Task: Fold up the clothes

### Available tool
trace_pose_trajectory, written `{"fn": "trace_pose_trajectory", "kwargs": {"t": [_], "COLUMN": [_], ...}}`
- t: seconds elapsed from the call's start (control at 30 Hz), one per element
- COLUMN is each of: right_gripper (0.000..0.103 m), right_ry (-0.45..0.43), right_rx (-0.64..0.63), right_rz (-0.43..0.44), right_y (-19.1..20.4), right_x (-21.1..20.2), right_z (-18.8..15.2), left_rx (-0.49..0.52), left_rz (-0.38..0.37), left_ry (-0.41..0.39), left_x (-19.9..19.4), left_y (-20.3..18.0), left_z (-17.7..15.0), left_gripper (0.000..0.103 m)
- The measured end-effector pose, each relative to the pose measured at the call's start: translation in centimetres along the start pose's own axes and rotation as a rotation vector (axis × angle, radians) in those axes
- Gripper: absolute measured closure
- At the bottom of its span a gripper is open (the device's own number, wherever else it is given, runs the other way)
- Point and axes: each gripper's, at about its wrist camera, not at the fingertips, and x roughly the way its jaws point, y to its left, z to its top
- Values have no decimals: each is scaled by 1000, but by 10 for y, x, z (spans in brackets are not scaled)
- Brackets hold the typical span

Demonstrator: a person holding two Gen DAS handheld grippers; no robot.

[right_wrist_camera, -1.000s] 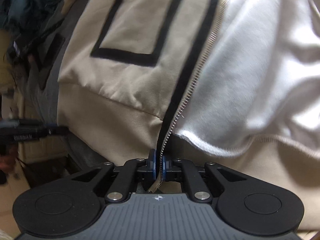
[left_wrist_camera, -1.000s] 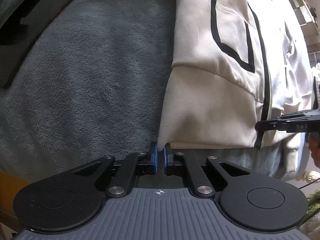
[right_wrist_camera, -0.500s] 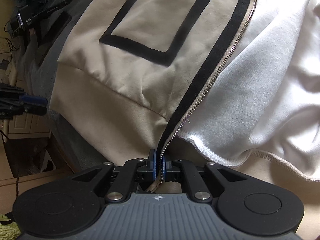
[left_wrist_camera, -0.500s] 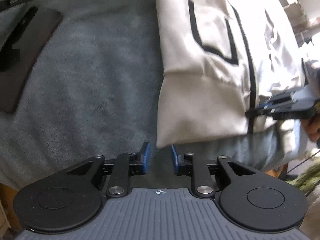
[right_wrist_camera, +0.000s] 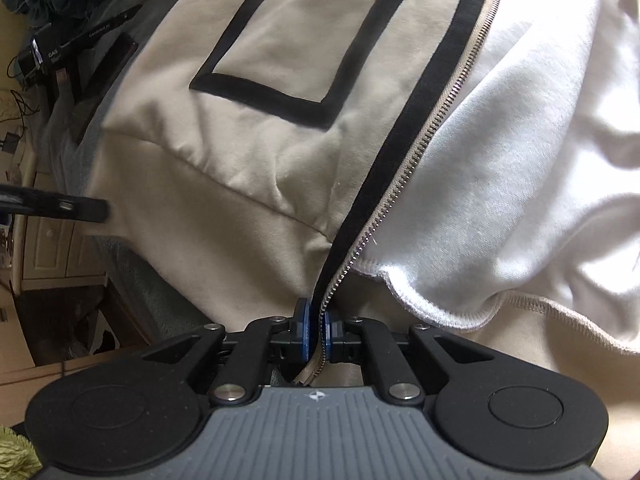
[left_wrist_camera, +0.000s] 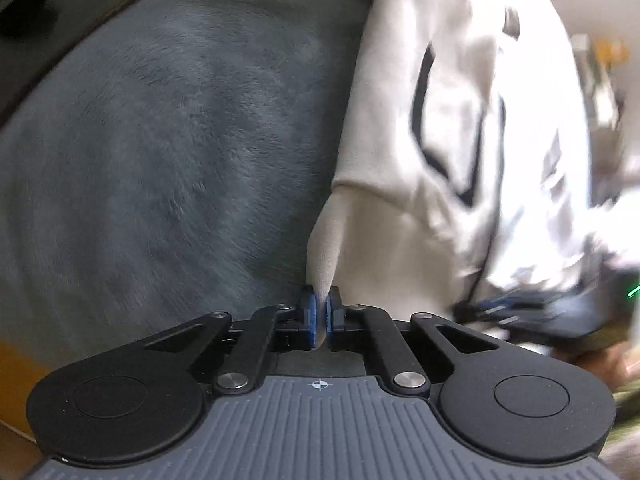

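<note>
A cream zip-up jacket (left_wrist_camera: 400,216) with black trim lies on a grey fleece blanket (left_wrist_camera: 180,152). My left gripper (left_wrist_camera: 320,316) is shut on the jacket's bottom left hem corner, which is pulled up into a point between the blue pads. In the right wrist view the jacket (right_wrist_camera: 248,160) shows a black-outlined pocket (right_wrist_camera: 292,68) and an open zipper (right_wrist_camera: 404,184) with white lining (right_wrist_camera: 512,168) turned out. My right gripper (right_wrist_camera: 316,332) is shut on the zipper edge at the hem. The left gripper (right_wrist_camera: 72,208) shows at that view's left edge.
A dark flat object (left_wrist_camera: 60,12) lies on the blanket at the far left. The other gripper and a hand (left_wrist_camera: 560,320) are blurred at the right of the left wrist view. A wooden cabinet (right_wrist_camera: 52,256) and cables stand beyond the bed edge.
My left gripper opened beside the hem corner, then closed on it and rolled. The right gripper kept its hold on the zipper edge and shifted slightly.
</note>
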Motion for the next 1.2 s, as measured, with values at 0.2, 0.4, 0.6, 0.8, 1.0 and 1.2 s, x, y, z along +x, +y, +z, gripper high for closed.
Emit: {"fn": "trace_pose_trajectory", "kwargs": {"t": [0.2,0.4,0.6,0.8,1.0,1.2], "right_gripper": [89,76,54,54,59,61], "right_ry": [16,7,-160,-507,-708,-688], "right_rx": [51,125,214,321,378,338], "right_rz": [14,32,12,24,10,22], "right_y": [-5,-11,-3,-30,-89,-135], "right_x": [7,-5,-39,-88,-78,-60], "right_z": [6,3,-16,22,116,187], "left_rx": [25,198,324,457,596,666], "left_rz": [77,207,283,203,-10,89], "left_ry": [25,66,24,-214,-367,-382], "left_x": [-27,-26,-72,-68,27,72], "left_y": [30,24,0,-71,-173,-196], "left_z": [13,23,37,109,192,241], "left_gripper": [99,89,77,77,77,77]}}
